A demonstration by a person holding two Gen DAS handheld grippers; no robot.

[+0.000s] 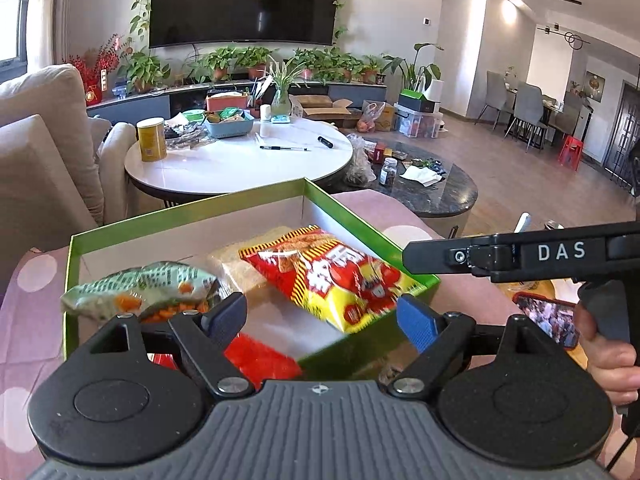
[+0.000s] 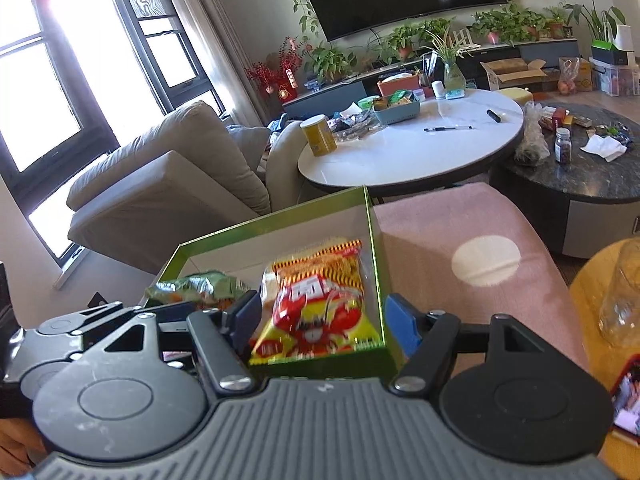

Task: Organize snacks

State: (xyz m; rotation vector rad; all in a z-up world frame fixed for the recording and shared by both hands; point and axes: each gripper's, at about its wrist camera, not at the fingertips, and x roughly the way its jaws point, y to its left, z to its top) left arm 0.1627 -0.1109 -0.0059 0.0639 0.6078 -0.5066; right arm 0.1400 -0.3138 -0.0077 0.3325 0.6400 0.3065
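wall: big dark TV (image 1: pixel 242 2), vines trailing down both sides
console: row of potted plants (image 1: pixel 256 62)
seating: beige sofa (image 2: pixel 168 176) by the window (image 2: pixel 60 60), sun blasting in
floor: wood (image 1: pixel 520 168)
tables: white round one (image 1: pixel 240 156), dark marble one (image 2: pixel 580 168) beside it

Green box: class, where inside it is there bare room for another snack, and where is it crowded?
Free: the white floor along the far wall of the green box, behind the green packet and red-and-yellow packet. The near half is crowded with packets.
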